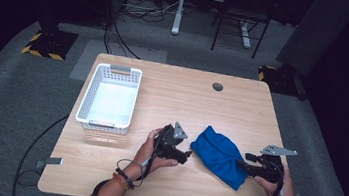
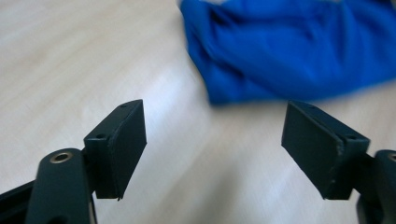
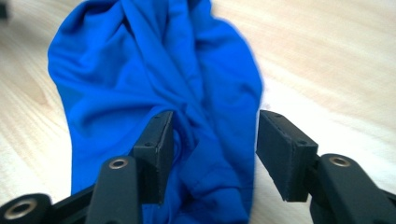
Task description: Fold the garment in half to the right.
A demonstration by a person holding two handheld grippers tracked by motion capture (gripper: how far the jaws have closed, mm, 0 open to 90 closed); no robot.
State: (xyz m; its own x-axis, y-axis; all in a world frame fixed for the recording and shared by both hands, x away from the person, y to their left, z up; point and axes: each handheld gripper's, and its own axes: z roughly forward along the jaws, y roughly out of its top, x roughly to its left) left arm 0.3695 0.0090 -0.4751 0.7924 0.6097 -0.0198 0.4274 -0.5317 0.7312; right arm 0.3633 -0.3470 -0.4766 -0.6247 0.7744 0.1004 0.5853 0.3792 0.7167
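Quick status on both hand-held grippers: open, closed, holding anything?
Left hand-held gripper: open, holding nothing, short of the blue cloth.
Right hand-held gripper: open, jaws over a fold of the blue cloth, not clamped.

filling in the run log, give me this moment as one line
left hand-held gripper: open, short of blue cloth | right hand-held gripper: open astride cloth edge | white basket: apart, left

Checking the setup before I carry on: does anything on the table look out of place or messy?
Only the blue cloth: it lies crumpled in a bunched heap on the table, not flat or folded. The white basket sits upright and empty. Nothing looks spilled or damaged.
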